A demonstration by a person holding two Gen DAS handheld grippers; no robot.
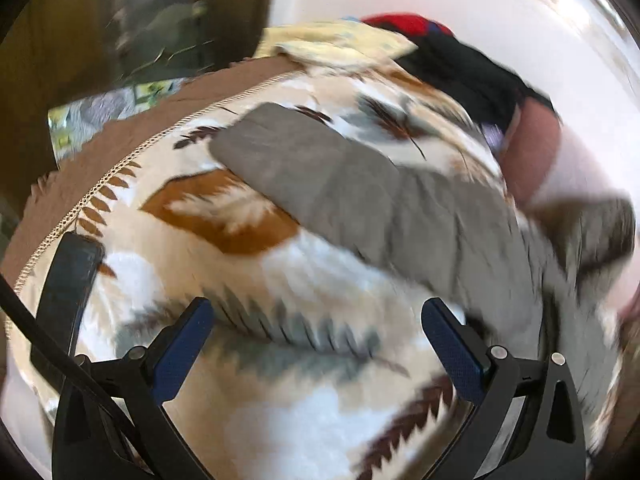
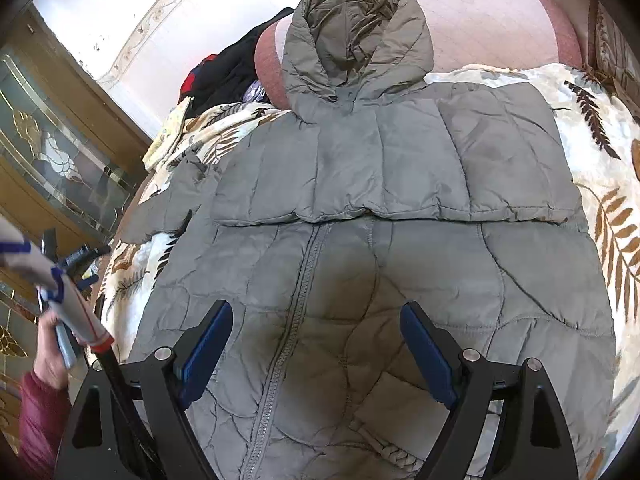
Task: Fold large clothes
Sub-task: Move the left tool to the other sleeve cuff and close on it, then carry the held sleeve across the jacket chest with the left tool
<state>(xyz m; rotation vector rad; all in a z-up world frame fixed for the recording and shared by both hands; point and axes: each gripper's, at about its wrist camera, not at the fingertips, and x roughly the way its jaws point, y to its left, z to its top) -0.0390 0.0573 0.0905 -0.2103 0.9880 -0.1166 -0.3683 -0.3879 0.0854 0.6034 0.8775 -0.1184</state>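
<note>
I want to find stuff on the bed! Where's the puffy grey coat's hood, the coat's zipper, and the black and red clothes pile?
grey quilted hood (image 2: 356,36), right wrist view, on its crumpled inner lining.
grey zipper (image 2: 298,300), right wrist view, midway along its teeth.
black and red clothes pile (image 2: 228,72), right wrist view, on the black fabric.

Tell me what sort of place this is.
Probably a bedroom in a home: the grey hooded jacket lies on a bed under a leaf-patterned blanket, by a pink padded headboard and a wooden cabinet with decorated glass.
</note>
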